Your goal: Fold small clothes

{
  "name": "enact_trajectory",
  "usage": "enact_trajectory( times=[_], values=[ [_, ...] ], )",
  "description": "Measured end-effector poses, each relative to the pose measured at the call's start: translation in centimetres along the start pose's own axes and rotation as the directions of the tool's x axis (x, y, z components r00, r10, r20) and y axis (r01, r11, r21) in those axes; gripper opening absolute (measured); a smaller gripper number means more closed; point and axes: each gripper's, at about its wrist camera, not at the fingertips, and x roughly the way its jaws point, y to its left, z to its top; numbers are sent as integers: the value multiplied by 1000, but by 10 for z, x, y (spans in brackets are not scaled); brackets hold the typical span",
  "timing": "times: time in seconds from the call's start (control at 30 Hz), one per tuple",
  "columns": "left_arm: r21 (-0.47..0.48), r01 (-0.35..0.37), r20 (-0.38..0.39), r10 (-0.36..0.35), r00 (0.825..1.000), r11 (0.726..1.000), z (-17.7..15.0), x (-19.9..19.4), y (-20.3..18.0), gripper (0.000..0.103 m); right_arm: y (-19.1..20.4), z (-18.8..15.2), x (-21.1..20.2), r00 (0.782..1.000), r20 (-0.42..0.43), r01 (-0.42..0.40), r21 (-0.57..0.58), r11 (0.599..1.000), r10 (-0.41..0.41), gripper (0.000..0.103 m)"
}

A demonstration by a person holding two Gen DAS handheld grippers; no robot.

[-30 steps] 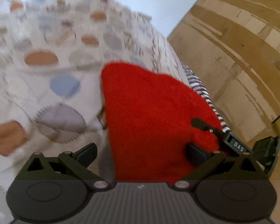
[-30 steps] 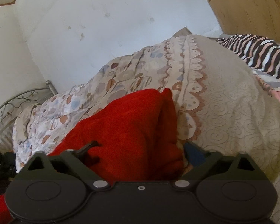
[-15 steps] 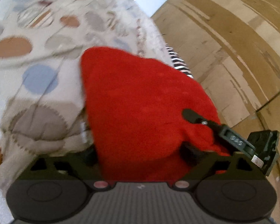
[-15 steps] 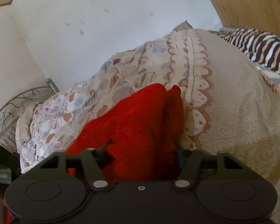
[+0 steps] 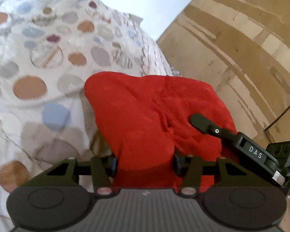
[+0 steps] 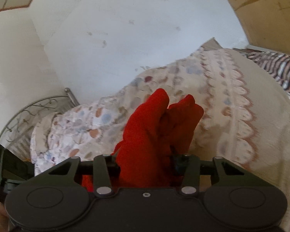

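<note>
A red fleece garment hangs bunched over a patterned bedspread. My left gripper has its jaws closing, with a thick fold of the red cloth pinched between its pads. In the same view the right gripper's finger lies against the cloth on the right. In the right wrist view the garment stands up in two peaks above my right gripper. Its jaws are closing too, and the cloth is squeezed between them. Part of the left gripper's body shows at the left edge.
The bedspread is rumpled and covers the bed. A striped cloth lies at the far right. A wooden panel wall rises to the right, a white wall stands behind, and a metal bed frame is at the left.
Both grippers narrowed from wide open onto the red garment and rose with it. The cloth, lying spread before, is now bunched between the jaws and lifted off the bedspread.
</note>
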Motion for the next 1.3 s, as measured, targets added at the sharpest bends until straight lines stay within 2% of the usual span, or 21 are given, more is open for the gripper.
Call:
enact_trajectory(
  times=[0.13,0.23,0.43,0.53,0.6,0.63,0.7,0.73,0.8,0.87,0.93,1.03,1.13,1.2,1.3],
  values=[
    [-8,-33,46,34,998,999,23,-29,14,55,23,11,24,998,13,-58,15,998,58,46],
    [2,-89,70,89,994,996,47,-49,29,55,43,18,57,994,15,-108,56,993,108,46],
    [28,-237,93,234,968,971,79,-79,64,55,72,9,128,984,-29,-170,109,979,174,46],
    [19,-287,77,284,956,958,76,-75,87,57,76,-7,160,985,-86,-141,94,986,149,47],
    [-9,-322,34,322,946,947,65,-61,105,59,77,-22,179,986,-141,-79,31,996,83,49],
    [-25,-342,20,342,939,940,59,-55,112,65,76,-30,185,986,-159,-48,-7,999,46,50],
    [-44,-374,78,377,923,926,41,-55,113,73,72,-40,188,988,-154,-16,-58,998,7,53],
    [-48,-387,121,390,913,921,33,-59,110,82,68,-44,186,989,-149,-22,-57,998,13,55],
    [-50,-425,203,426,882,904,18,-68,97,89,61,-47,182,989,-147,-32,-39,999,26,57],
    [-9,-436,262,423,867,900,6,-75,84,94,56,-48,181,989,-149,-34,-45,998,27,60],
    [12,-461,284,439,852,887,-2,-73,75,98,56,-48,178,989,-148,-37,-53,998,29,62],
    [37,-487,266,461,847,873,-10,-64,72,98,57,-46,176,990,-141,-31,-71,997,21,63],
    [27,-496,264,472,841,868,-13,-57,75,100,58,-41,166,992,-126,-28,-90,996,16,67],
    [14,-491,258,471,844,871,-16,-56,77,100,59,-36,153,994,-112,-25,-110,994,12,67],
    [-7,-498,271,481,834,867,-18,-60,75,99,62,-28,131,997,-80,-17,-136,991,6,78]
  ],
)
